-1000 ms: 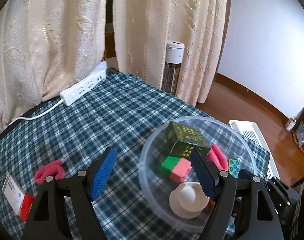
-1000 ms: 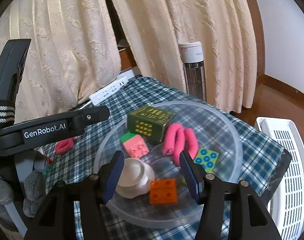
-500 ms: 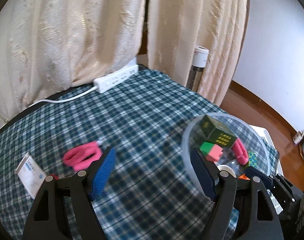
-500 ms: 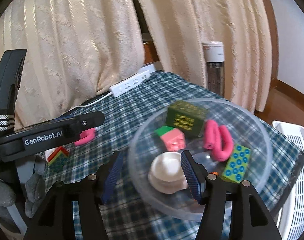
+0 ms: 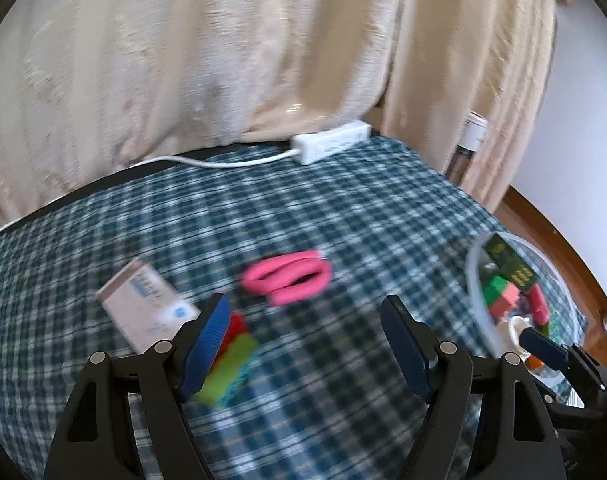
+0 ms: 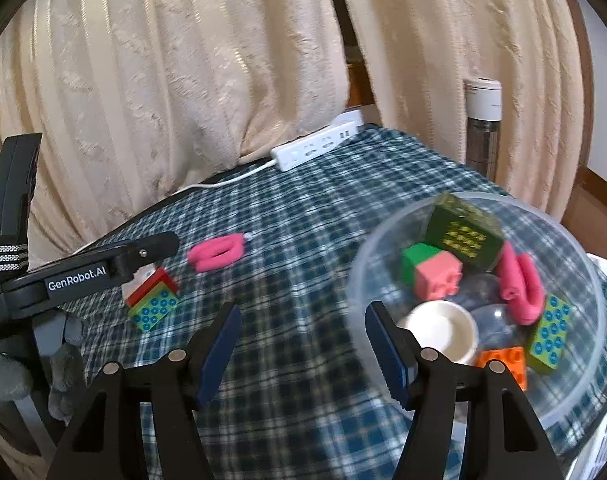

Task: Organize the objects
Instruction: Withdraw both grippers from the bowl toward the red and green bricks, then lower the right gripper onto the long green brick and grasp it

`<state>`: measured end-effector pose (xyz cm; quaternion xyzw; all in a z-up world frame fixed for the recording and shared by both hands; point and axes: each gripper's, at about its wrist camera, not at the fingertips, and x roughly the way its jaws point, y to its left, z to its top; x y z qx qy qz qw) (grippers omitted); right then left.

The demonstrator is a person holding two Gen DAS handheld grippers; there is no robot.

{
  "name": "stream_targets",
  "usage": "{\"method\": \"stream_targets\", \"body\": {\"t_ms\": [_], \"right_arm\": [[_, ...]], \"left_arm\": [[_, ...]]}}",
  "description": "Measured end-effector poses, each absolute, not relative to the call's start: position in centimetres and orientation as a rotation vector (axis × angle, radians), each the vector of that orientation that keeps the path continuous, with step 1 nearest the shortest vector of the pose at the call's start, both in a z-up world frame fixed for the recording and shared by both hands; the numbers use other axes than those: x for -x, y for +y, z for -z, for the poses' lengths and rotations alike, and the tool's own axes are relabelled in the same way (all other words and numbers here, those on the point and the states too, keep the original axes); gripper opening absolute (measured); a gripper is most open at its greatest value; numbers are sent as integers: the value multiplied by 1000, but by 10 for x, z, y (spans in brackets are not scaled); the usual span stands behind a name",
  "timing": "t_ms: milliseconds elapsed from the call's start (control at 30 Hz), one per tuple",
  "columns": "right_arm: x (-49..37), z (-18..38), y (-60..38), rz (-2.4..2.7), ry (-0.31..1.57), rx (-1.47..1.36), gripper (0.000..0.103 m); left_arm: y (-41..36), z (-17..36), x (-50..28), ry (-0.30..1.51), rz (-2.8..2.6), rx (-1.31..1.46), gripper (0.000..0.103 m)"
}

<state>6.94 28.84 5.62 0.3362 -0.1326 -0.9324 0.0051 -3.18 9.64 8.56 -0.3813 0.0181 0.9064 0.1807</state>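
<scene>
A clear plastic bowl (image 6: 579, 368) at the table's right holds a dark green box (image 6: 463, 232), a green and pink brick (image 6: 435, 272), a pink band (image 6: 519, 284), a white cup (image 6: 443, 332), an orange brick (image 6: 503, 360) and a green dotted brick (image 6: 551, 332). The bowl also shows in the left wrist view (image 5: 475, 288). On the cloth lie a pink band (image 5: 287, 276), a white card box (image 5: 147, 304) and a green and red brick (image 5: 233, 356). My left gripper (image 5: 303, 340) is open above the cloth, just short of the band. My right gripper (image 6: 299, 344) is open beside the bowl.
A white power strip (image 5: 331, 140) with its cord lies at the table's far edge against cream curtains. A white tower appliance (image 6: 483, 128) stands behind the table on the right. The left gripper's body (image 6: 75, 276) reaches in from the left in the right wrist view.
Both grippers have swung left, away from the bowl. The loose pink band, card box and green brick now sit closer in front of my left gripper. Both stay open.
</scene>
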Motion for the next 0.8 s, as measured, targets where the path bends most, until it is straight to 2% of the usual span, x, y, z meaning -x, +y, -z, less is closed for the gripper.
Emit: {"method": "stream_targets", "body": {"t_ms": [400, 800], "right_arm": [[-44, -51, 238, 2749, -318, -1094, 72], [-13, -45, 177, 2583, -128, -1117, 75]], "left_arm": [[25, -80, 38, -88, -2668, 1137, 79], [-9, -76, 37, -143, -2724, 1153, 79]]}}
